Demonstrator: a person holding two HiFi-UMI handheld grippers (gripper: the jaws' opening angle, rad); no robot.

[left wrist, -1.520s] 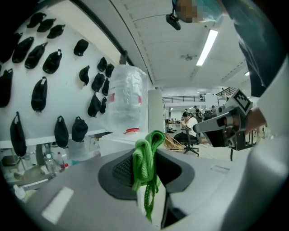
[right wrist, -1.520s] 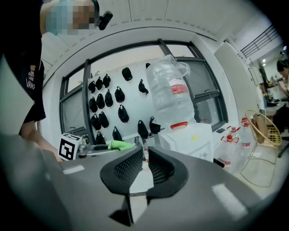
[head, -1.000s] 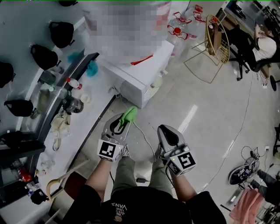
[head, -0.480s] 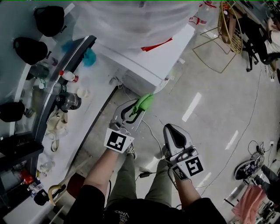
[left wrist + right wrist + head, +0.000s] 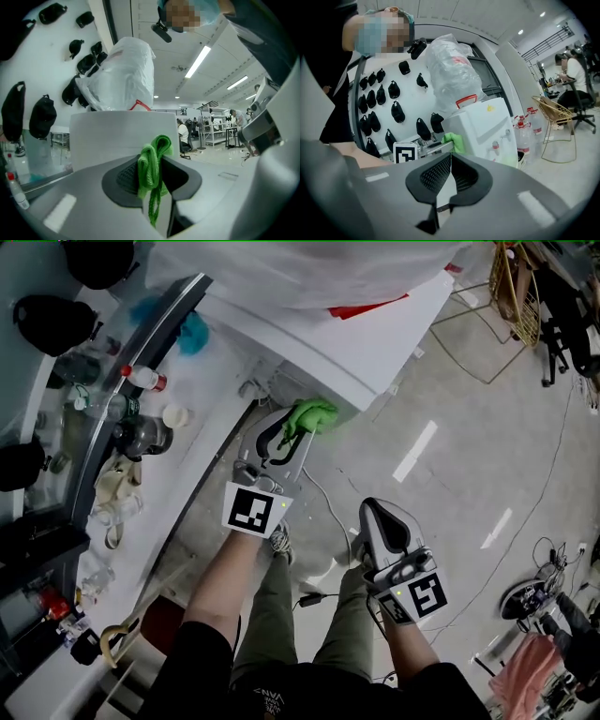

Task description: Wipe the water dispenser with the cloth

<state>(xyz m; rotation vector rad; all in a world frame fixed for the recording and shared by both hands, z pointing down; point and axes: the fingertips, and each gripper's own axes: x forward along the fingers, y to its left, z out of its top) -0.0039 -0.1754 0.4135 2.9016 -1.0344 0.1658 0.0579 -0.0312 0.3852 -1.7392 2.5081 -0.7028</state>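
White letters on the person's black shirt (image 5: 271, 697) look like "VANS", seen upside down from here. I can't read any other words or numbers.

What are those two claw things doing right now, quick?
Left gripper: closed on the green cloth.
Right gripper: closed, holding nothing.

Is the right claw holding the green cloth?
No, the left claw pinches the green cloth; the right claw is shut, empty.

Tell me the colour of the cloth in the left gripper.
The cloth is bright green, clearest in the left gripper view.
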